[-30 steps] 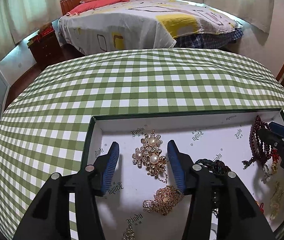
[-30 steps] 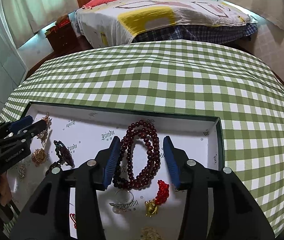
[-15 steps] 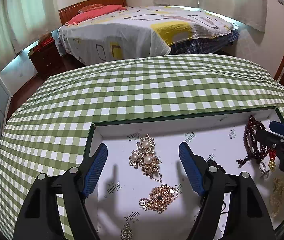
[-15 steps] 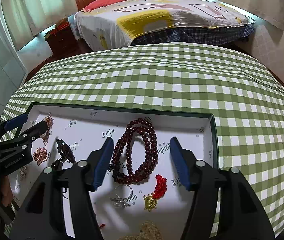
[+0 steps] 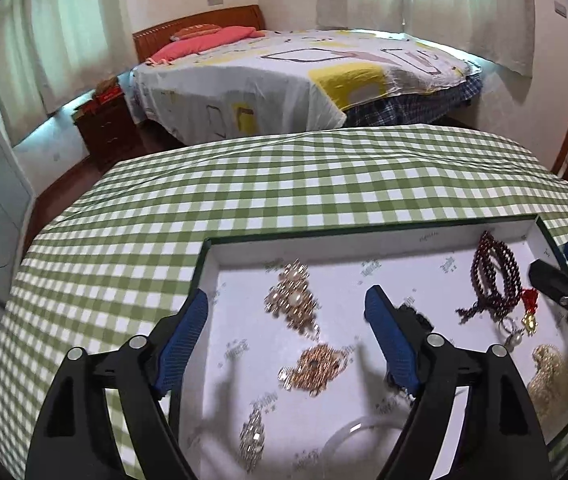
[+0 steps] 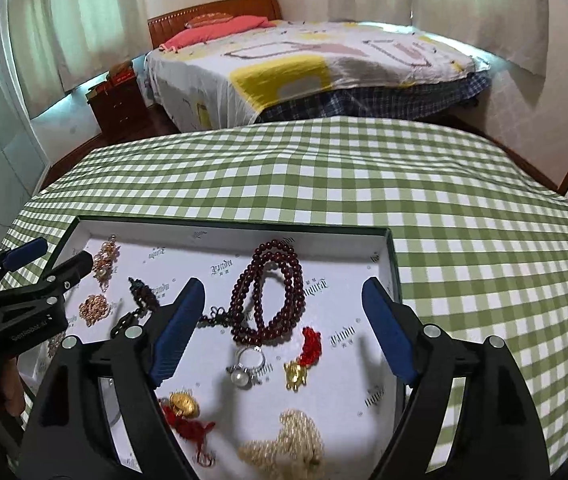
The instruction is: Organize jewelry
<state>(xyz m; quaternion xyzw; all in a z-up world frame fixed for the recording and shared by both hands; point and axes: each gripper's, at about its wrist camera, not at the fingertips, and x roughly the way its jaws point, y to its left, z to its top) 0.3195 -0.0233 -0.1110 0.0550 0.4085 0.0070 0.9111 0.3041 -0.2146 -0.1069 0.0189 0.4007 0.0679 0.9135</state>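
Both grippers are hanging over the jewelry tray, jaws just spreading wide and gripping nothing. The bead necklace is lying lengthwise ahead of the right gripper; the pearl brooch, somewhat blurred, is lying ahead of the left gripper.

A shallow white-lined tray with a dark green rim sits on the checked cloth. In it lie a dark red bead necklace coiled in loops, a pearl brooch, a gold filigree brooch, a pearl ring and a gold charm on red cord, all flat and apart
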